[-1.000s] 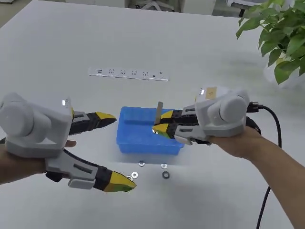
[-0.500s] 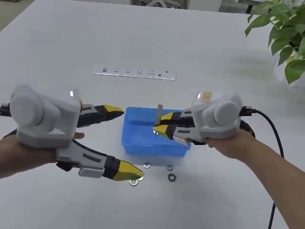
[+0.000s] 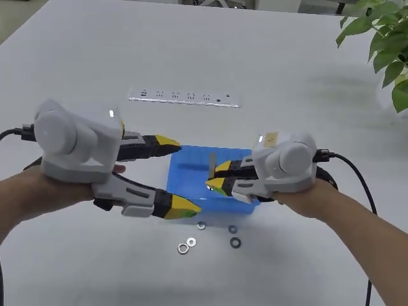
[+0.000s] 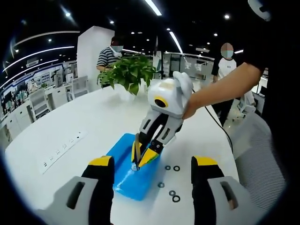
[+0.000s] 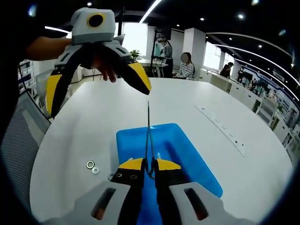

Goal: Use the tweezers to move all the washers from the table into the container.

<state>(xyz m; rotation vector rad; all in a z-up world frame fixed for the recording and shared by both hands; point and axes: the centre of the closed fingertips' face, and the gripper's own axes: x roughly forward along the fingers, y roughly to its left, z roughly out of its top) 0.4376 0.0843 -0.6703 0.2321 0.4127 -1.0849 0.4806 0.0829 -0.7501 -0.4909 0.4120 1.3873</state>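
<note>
- Right gripper [image 3: 215, 177]: jaws closed tight on the tweezers [image 3: 213, 160], which stand roughly upright across the jaws, above the container [image 3: 197, 162]. Whether the tweezers carry a washer cannot be told.
- Washers [image 3: 236, 242]: five lie loose on the table [image 3: 287, 76], just beside the container's near wall, on the person's side. They are below the tweezers and toward the person. Judged: the right gripper must cross that wall and descend.
- Left gripper [image 3: 189, 178]: jaws spread wide, holding nothing. The lower jaw hangs near the leftmost washers and could crowd the approach.
- Power strip [image 3: 185, 97]: beyond the container, well apart.
- Plant [image 3: 382, 44]: far right corner, well apart.
</note>
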